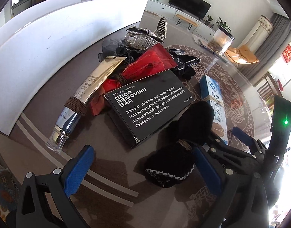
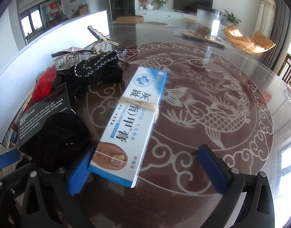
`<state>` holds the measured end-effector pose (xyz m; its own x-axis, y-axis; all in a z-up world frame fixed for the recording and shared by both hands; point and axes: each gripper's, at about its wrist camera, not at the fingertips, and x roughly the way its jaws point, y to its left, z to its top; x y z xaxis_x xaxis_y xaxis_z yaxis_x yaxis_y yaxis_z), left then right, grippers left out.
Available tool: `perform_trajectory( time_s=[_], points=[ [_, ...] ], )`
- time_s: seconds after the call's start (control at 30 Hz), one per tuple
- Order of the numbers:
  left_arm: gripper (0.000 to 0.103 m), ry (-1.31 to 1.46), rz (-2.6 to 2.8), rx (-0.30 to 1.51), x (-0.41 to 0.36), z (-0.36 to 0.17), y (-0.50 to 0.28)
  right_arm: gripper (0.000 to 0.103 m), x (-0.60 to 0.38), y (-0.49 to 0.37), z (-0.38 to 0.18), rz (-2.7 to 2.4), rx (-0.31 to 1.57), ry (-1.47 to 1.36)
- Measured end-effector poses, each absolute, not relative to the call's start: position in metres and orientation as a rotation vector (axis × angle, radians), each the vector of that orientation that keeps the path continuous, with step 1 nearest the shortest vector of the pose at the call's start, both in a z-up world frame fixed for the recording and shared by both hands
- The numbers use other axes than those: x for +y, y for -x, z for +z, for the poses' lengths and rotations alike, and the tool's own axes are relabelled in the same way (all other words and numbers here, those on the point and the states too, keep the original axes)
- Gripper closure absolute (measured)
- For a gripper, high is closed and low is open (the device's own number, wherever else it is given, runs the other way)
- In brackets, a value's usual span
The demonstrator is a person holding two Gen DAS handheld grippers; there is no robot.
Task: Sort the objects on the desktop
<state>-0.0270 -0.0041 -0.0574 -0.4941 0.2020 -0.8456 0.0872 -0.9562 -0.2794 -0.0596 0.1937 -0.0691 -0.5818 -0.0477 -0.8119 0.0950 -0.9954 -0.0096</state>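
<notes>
Nail-cream box point(image 2: 132, 125), white and blue, bound round the middle with pale string, lying flat on the table with its near end between the spread fingers of the right gripper point(image 2: 143, 161); left pad touching or just beside the box's corner, right pad well apart from it; long axis running away from the tool and leaning right; nothing gripped; judged the nearer tool for this box; left gripper point(image 1: 143, 163) likewise spread wide and empty, straddling a black fabric bundle point(image 1: 175, 152) beside the black soap box point(image 1: 151, 106); beyond, hair clips point(image 2: 82, 57), red pouch point(image 1: 151, 62), tube point(image 1: 88, 91); dark glass-topped table point(image 2: 212, 114) with fish pattern; farther, clear jar point(image 2: 207, 22), television point(image 2: 193, 1)
</notes>
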Motion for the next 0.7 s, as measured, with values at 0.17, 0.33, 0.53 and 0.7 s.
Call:
perform_trajectory(
  time_s=[0.17, 0.33, 0.53, 0.7],
  points=[
    [0.000, 1.541, 2.649, -0.459, -0.009, -0.055, 0.021, 0.000, 0.194, 0.060, -0.069, -2.724, 0.080, -1.396],
    [0.000, 1.543, 2.648, -0.492, -0.014, -0.056, 0.018, 0.000, 0.194, 0.060, -0.069, -2.724, 0.080, -1.396],
    [0.000, 1.543, 2.644, -0.504, -0.016, -0.056, 0.016, 0.000, 0.194, 0.060, -0.069, -2.723, 0.079, -1.396],
    [0.000, 1.544, 2.646, -0.497, -0.017, -0.055, 0.015, 0.000, 0.194, 0.059, -0.069, -2.723, 0.079, -1.396]
  ],
)
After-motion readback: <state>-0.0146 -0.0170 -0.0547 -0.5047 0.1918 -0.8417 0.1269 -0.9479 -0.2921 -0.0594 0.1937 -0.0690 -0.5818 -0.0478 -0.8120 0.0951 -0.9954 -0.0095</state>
